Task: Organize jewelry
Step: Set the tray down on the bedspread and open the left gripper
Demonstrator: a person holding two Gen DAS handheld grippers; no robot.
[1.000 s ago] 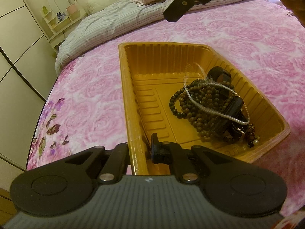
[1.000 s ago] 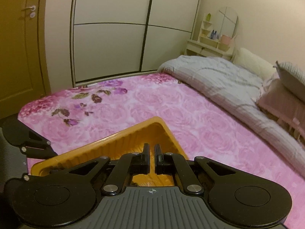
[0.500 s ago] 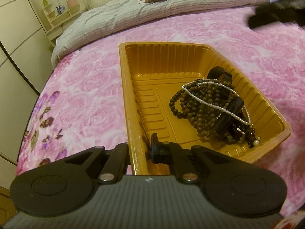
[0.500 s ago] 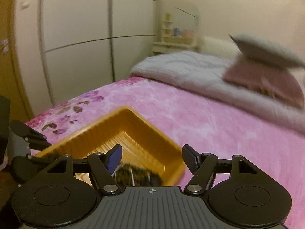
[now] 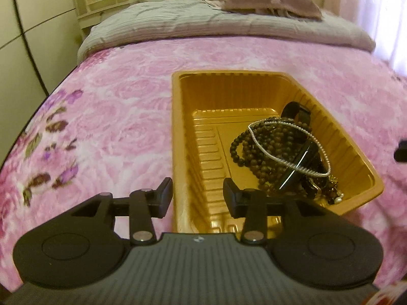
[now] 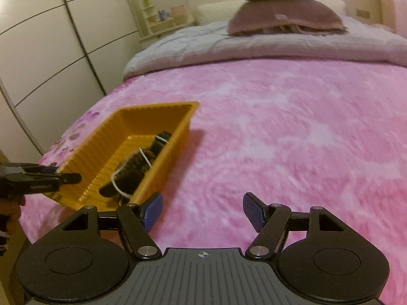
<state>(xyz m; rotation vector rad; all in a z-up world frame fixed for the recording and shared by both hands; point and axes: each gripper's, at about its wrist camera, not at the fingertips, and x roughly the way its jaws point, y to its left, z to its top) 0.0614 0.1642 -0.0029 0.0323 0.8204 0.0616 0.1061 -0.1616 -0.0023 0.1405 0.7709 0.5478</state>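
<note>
Your left tongs [image 5: 198, 194] straddle the near left wall of the ribbed, rectangular orange plastic tray [image 5: 178, 137] – one finger outside over the blanket, the other inside over the tray floor. Their jaws are opening, and the pads stand clear of the wall on both sides, so nothing is gripped. The tray rests on the pink rose-patterned blanket [image 5: 114, 117] that covers the bed.

The jewelry all lies in the tray's right half, heaped against the right wall and toward the near right corner: a long strand of dark brown wooden beads [image 5: 257, 150] coiled in loops, a thin white pearl-like necklace [image 5: 292, 162] draped across the top of it, and a glossy black bangle-shaped piece [image 5: 296, 162] partly under the necklace. A few small beads and one white pearl sit at the near right corner (too small to tell apart). The left half of the tray floor is bare.

Your right tongs [image 6: 202, 209] hang over the blanket just beside the tray's near right corner – jaws spread wide, blue pads [image 6: 152, 209] showing, nothing between them. From that side, the tray [image 6: 106, 137] lies to the left and your left tongs [image 6: 68, 176] reach its near end.

A folded grey striped quilt [image 5: 216, 23] and stacked pillows [image 6: 282, 15] lie at the head of the bed.
</note>
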